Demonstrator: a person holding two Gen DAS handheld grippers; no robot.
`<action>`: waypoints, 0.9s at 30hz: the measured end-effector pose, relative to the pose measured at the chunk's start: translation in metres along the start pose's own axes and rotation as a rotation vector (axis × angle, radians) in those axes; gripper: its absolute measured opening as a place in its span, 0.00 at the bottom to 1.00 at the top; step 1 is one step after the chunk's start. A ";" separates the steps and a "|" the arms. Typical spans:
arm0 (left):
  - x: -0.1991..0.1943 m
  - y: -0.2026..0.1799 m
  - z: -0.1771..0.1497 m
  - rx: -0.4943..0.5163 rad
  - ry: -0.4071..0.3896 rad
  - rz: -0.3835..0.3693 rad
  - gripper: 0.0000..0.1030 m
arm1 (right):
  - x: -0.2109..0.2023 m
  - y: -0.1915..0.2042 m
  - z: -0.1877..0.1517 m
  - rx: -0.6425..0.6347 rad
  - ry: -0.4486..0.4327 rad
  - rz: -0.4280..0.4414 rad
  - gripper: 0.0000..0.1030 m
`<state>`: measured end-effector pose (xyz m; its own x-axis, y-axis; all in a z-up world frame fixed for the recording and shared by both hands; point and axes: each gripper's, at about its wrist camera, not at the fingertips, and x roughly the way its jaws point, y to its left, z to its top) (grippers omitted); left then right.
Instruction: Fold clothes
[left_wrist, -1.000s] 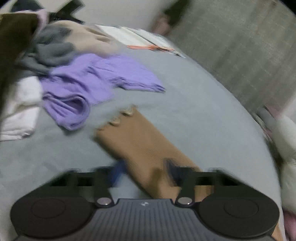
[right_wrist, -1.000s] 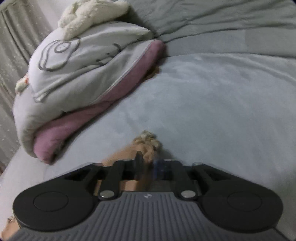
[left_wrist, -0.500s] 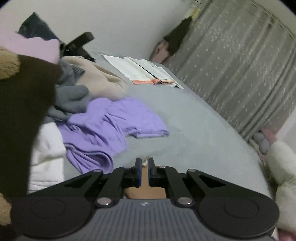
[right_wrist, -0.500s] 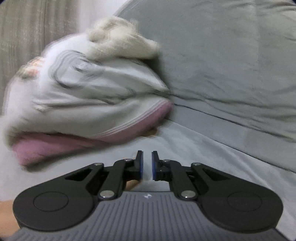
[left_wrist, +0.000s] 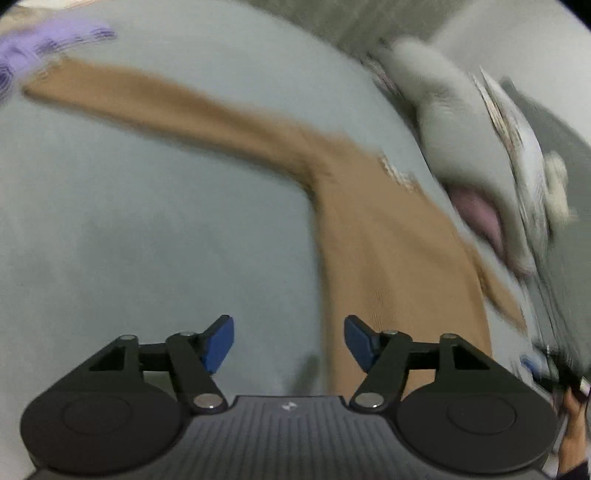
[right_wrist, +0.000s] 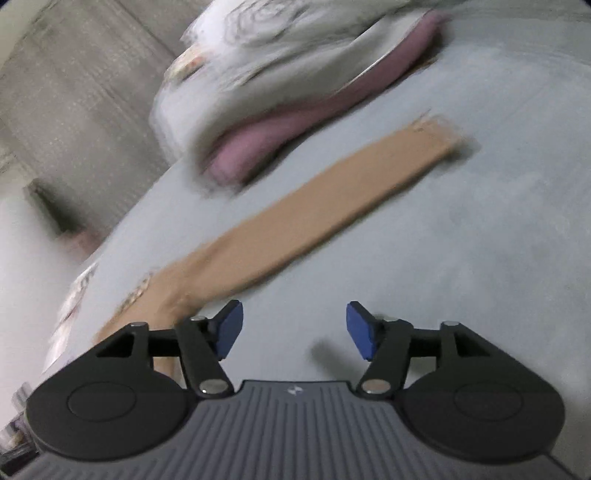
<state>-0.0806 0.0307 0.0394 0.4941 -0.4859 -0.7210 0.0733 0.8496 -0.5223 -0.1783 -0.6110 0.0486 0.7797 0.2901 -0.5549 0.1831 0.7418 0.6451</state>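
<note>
One tan garment (right_wrist: 295, 221) flat on bed (right_wrist: 461, 258), sleeve running diagonally

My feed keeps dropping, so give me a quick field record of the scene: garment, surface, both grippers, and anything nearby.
garment: tan long-legged knit garment, spread flat, legs splayed apart
surface: grey bedspread
left gripper: jaws opening, nothing between the blue pads, tan fabric just past the right pad
right gripper: jaws opening, nothing between them, bare bedspread beyond
nearby: white pillow with a pink underside beside one tan leg end; purple garment at the far leg end
image quality: both views motion-blurred
</note>
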 end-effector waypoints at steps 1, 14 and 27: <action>-0.001 0.000 -0.007 -0.004 0.002 -0.016 0.79 | -0.002 0.010 -0.009 -0.011 0.038 0.039 0.65; -0.011 -0.006 -0.054 -0.062 0.012 -0.107 0.51 | -0.018 0.056 -0.116 -0.172 0.244 -0.021 0.07; -0.059 -0.009 -0.061 -0.084 -0.012 -0.126 0.08 | -0.082 0.090 -0.110 -0.199 0.079 0.088 0.06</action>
<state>-0.1632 0.0395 0.0588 0.4961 -0.5845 -0.6421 0.0630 0.7617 -0.6448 -0.2916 -0.5010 0.0942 0.7364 0.4001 -0.5455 -0.0114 0.8137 0.5812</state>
